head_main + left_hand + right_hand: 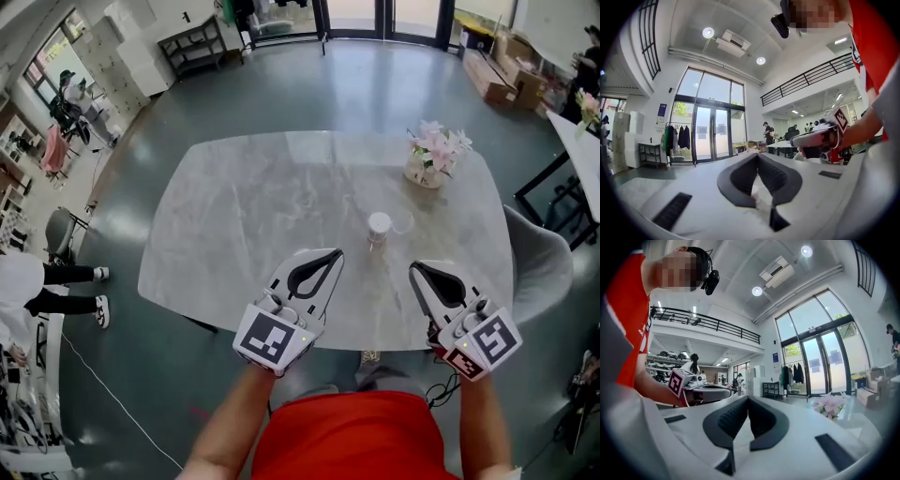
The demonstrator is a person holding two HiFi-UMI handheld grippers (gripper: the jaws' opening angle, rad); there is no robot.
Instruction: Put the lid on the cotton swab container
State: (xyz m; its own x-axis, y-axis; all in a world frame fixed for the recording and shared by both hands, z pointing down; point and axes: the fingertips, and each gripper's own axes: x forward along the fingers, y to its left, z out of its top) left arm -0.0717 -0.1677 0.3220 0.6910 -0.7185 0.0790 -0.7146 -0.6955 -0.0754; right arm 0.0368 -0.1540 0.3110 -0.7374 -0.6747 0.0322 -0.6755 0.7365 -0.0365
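Note:
A small clear cotton swab container [379, 229] with white swab tips at its top stands on the marble table [244, 216], right of centre. A faint clear round lid [404, 222] lies just to its right. My left gripper [336, 252] hovers over the near table edge, left of and nearer than the container, shut with nothing in it. My right gripper [412, 269] hovers near the container's right, also shut and empty. The left gripper view shows its jaws [757, 155] closed together, and the right gripper view shows the same [747, 398]. Neither gripper view shows the container.
A vase of pink flowers [433, 155] [829, 405] stands at the table's far right. A grey chair [541, 265] sits at the right side of the table. A person [28, 286] stands off to the left on the floor.

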